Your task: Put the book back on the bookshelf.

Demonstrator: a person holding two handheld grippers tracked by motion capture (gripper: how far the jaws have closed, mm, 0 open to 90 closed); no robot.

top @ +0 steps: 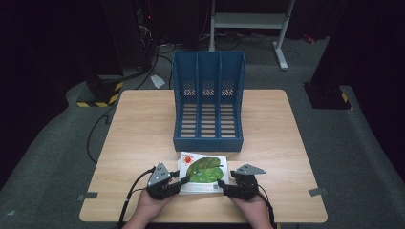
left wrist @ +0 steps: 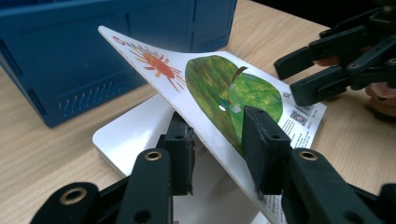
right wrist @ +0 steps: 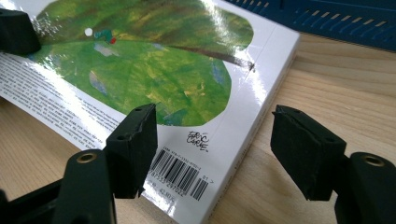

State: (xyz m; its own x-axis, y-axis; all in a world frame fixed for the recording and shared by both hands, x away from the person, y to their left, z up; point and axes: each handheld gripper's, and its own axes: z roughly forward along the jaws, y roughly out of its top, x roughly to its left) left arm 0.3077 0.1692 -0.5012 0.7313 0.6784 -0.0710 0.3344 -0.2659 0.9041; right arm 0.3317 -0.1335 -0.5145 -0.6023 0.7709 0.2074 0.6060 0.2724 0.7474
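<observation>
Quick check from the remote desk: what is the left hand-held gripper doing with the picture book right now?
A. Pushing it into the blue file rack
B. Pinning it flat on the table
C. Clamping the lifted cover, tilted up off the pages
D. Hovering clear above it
C: the left hand-held gripper has its jaws pinched on the book's lifted cover, which slants up off the white pages.

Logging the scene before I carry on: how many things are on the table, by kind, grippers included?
Books: 1, the picture book, its cover pinched and lifted by the left gripper
File racks: 1, the blue file rack
Grippers: 2, left gripper and right gripper
Total: 4
</observation>
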